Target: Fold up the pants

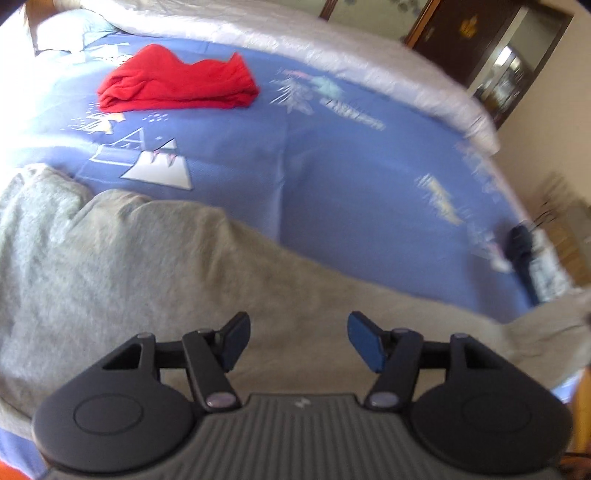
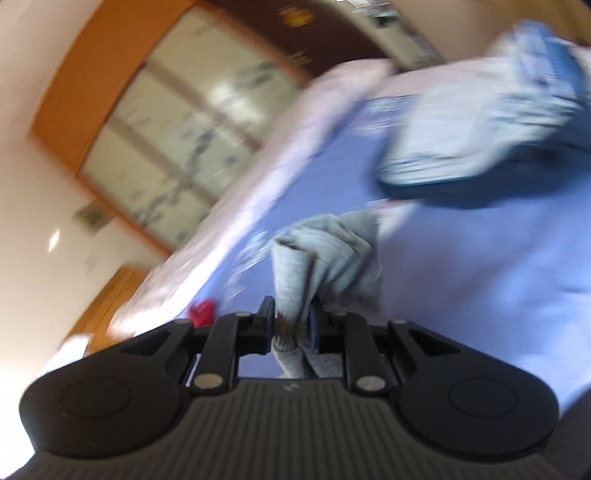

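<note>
Blue printed bedding [image 1: 332, 177] covered the bed, with a white quilt [image 1: 295, 33] bunched along its far edge and dark wooden furniture against the wall beyond. A folded red garment [image 1: 177, 83] lay well ahead of the left gripper [image 1: 297, 341], apart from the work.

The grey pants [image 1: 129, 266] lay spread across the bedding directly under and ahead of the left gripper. Its jaws stood apart above the cloth with nothing between them and no pad pressing the fabric.

The right gripper [image 2: 291, 325] had its jaws clamped on a bunched end of the grey pants [image 2: 328, 251]; cloth showed between the pads and hung out ahead of and behind them. That end appeared lifted clear of the bedding.

Judgement: the fold was at its opening step, one end gathered and raised, the remainder flat. The next move would call for the left gripper to come down onto the cloth below its jaws, to pin it or take a matching hold, so that the raised end could be carried over without dragging the whole garment.

Limits of inspection: the right wrist view was heavily blurred. Which part of the pants was gripped, waistband or leg hem, could not be told. A pale blue and white bundle [image 2: 480, 122] ahead and to the right of the right jaws could not be identified. The near edge of the pants was hidden by the left gripper's body, and its right end ran out of the picture.
</note>
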Available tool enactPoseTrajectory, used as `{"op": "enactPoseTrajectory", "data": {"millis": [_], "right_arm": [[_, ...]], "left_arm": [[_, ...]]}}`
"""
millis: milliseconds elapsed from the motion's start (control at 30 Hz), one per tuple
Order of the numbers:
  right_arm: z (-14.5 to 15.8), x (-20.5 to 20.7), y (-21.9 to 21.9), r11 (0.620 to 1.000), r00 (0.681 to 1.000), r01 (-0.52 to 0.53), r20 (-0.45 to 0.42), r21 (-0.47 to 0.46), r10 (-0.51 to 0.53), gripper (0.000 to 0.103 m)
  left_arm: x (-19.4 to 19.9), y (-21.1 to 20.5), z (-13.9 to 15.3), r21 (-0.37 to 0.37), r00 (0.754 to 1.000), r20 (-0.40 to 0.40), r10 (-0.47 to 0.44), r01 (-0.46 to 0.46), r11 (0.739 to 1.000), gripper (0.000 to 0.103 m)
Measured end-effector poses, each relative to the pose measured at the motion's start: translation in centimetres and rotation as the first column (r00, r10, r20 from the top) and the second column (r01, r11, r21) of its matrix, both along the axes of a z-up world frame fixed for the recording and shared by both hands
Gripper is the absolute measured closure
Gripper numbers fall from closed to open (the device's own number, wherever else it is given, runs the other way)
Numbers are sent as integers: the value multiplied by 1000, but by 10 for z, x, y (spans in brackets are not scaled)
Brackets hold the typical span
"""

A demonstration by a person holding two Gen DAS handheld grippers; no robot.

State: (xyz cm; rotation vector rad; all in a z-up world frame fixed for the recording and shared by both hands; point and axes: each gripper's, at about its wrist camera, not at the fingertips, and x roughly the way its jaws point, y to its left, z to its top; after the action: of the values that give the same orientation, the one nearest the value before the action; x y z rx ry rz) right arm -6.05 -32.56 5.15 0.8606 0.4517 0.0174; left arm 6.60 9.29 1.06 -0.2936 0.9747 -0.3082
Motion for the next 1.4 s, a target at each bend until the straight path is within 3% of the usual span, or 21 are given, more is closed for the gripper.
{"op": "enactPoseTrajectory", "data": {"millis": [100,200,333,433,467,567,733,800,900,967,1000,1033,1067,1200,1300,1400], "right_arm": [[12,35,56,985,985,-169,13,-18,169,83],[11,75,118,937,937,-350,-4,-20,350,84],[7,114,202,837,840,-543,-15,-67,543,81],[-20,136,250,728,730,-682,-132,-67,671,68],[-26,138,257,709,708,-702,-172,-67,685,66],[-23,128,233,721,719,-692,-129,-38,683,56],[-3,99,153,847,846,-530,-78,-28,527,51],[-5,84,114,907,903,-421,-105,-24,417,46],[-19,63,70,960,947,-278,-167,-7,273,45],[-34,51,52,979,957,-202,-211,15,200,45],[-41,48,47,983,957,-179,-224,36,183,45],[-46,46,43,985,957,-164,-235,57,173,45],[-54,45,46,984,954,-158,-244,76,172,45],[-73,57,62,968,934,-205,-266,145,237,45],[-75,59,73,944,911,-274,-264,186,316,45],[-80,69,88,927,892,-316,-270,203,363,48]], "left_arm": [[-1,13,9,-122,1000,6,-9,10,992,40],[1,30,9,-182,1000,1,24,-23,983,40],[1,62,-1,-190,993,-16,114,-115,975,39],[1,79,-12,-169,985,-50,165,-171,971,39],[1,85,-15,-160,983,-59,176,-183,970,39],[-1,92,-25,-147,980,-81,180,-190,971,38],[8,74,-34,-151,988,-98,115,-129,980,30],[11,61,-36,-155,993,-97,68,-83,984,25],[21,34,-46,-116,994,-113,3,-16,993,27],[23,20,-54,-31,991,-135,-5,1,1000,57],[21,15,-52,15,994,-109,-5,7,1000,64],[19,13,-49,39,996,-93,-13,16,999,79],[17,13,-45,47,997,-81,-15,19,999,85],[10,30,-28,20,999,-51,19,-18,1000,91],[5,38,-20,79,997,-15,69,-68,995,91],[12,42,-28,134,994,-49,95,-88,987,91]]}}
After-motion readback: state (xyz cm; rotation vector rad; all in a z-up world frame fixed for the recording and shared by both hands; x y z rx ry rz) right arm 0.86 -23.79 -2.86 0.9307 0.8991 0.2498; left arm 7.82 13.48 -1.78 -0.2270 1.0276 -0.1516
